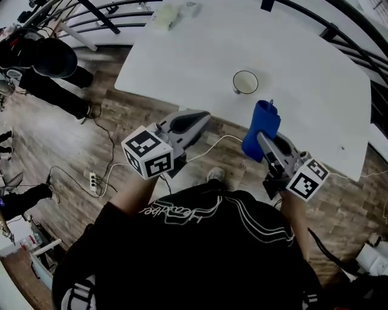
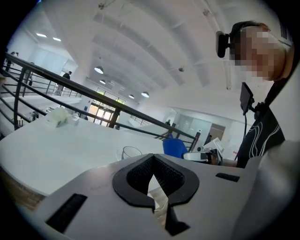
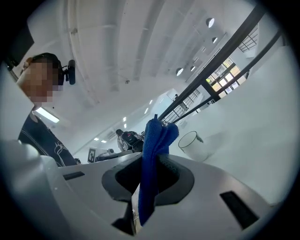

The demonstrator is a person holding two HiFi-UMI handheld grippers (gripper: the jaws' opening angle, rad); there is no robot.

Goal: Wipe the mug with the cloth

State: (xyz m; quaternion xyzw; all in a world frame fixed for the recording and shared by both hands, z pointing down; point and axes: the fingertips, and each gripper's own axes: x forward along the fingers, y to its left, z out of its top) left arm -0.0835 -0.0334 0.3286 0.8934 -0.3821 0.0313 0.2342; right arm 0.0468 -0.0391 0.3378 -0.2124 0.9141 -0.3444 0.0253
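Observation:
A white mug [image 1: 245, 82] stands upright on the white table [image 1: 182, 60], a little in from its near edge. My right gripper [image 1: 262, 140] hovers over that edge just short of the mug, shut on a blue cloth [image 1: 262, 126] that sticks up from its jaws. In the right gripper view the cloth [image 3: 157, 154] hangs between the jaws and the mug [image 3: 194, 145] is just beyond. My left gripper [image 1: 197, 119] is held off the table's near edge, left of the mug, shut with nothing in it. The left gripper view shows the mug [image 2: 131, 152] and the cloth [image 2: 176, 147] ahead.
A pale object [image 1: 165, 17] lies at the table's far left corner. Dark railings [image 1: 339, 30] curve round the far side. On the wooden floor to the left are cables, a power strip [image 1: 94, 180] and a person's legs [image 1: 54, 91].

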